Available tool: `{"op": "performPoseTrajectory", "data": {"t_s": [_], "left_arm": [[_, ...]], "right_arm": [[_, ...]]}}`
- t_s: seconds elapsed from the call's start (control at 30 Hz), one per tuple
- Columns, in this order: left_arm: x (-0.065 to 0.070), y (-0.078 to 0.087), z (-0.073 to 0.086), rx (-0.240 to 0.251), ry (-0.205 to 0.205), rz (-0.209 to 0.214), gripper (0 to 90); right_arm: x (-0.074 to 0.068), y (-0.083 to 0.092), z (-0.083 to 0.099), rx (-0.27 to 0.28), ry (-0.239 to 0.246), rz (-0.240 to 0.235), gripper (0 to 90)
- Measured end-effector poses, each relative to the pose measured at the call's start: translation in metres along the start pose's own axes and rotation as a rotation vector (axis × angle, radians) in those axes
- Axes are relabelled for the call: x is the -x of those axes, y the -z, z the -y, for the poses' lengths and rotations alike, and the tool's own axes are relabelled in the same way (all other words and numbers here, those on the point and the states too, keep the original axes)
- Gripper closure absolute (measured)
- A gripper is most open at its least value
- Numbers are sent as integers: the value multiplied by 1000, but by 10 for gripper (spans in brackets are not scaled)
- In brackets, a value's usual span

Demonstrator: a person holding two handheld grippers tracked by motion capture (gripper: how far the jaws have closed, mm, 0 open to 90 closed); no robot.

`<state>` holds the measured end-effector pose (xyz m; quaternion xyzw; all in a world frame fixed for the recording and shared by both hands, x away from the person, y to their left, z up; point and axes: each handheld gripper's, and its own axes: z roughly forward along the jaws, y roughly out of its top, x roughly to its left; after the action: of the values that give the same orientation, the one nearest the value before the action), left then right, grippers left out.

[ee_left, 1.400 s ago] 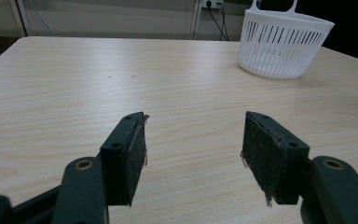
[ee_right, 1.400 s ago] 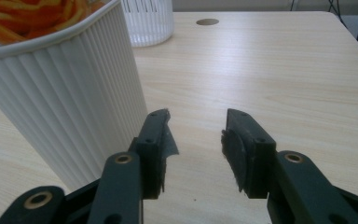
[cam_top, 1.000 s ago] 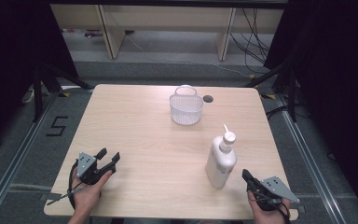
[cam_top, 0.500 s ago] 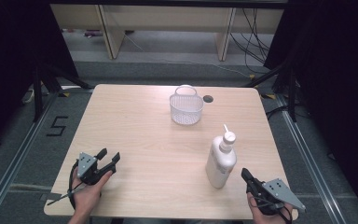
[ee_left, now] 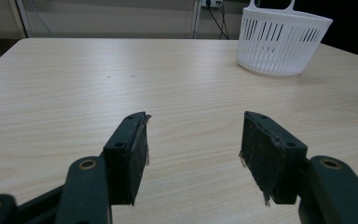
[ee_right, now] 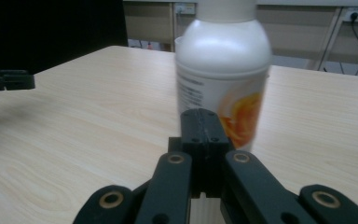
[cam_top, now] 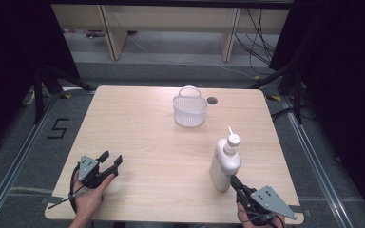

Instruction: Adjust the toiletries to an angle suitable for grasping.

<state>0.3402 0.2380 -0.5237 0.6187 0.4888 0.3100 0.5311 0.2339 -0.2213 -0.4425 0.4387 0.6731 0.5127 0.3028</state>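
White pump bottle (cam_top: pixel 225 162) stands upright near the desk's (cam_top: pixel 142 123) front right. White slotted basket (cam_top: pixel 190 109) sits empty, well apart, toward the far edge.

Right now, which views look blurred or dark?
Right gripper view: the bottle close ahead is soft, its print unreadable. Left gripper view: sharp on the table and basket. High view: table evenly lit, the surroundings at both sides nearly black.

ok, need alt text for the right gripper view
The right hand-held gripper, jaws shut together and holding nothing, points at a white pump bottle with an orange label standing upright just beyond it on a light wooden table.
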Motion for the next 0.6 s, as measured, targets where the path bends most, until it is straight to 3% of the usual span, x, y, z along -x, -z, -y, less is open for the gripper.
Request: {"op": "performPoseTrajectory", "data": {"t_s": [0.1,0.27,0.4,0.5,0.6], "left_arm": [[1,1,0,-11,-2,-6,404],[1,1,0,-12,-4,-5,404],[1,1,0,-12,-4,-3,403],[0,1,0,-15,-3,-1,402],[0,1,0,-9,-3,2,401]], "right_arm": [[-7,-9,-2,10,35,-16,900],[-16,-19,-2,-9,27,-28,900],[-15,-23,-2,-21,43,-16,900],[-11,-27,0,-27,13,-7,900],[-8,-26,0,-30,32,10,900]]}}
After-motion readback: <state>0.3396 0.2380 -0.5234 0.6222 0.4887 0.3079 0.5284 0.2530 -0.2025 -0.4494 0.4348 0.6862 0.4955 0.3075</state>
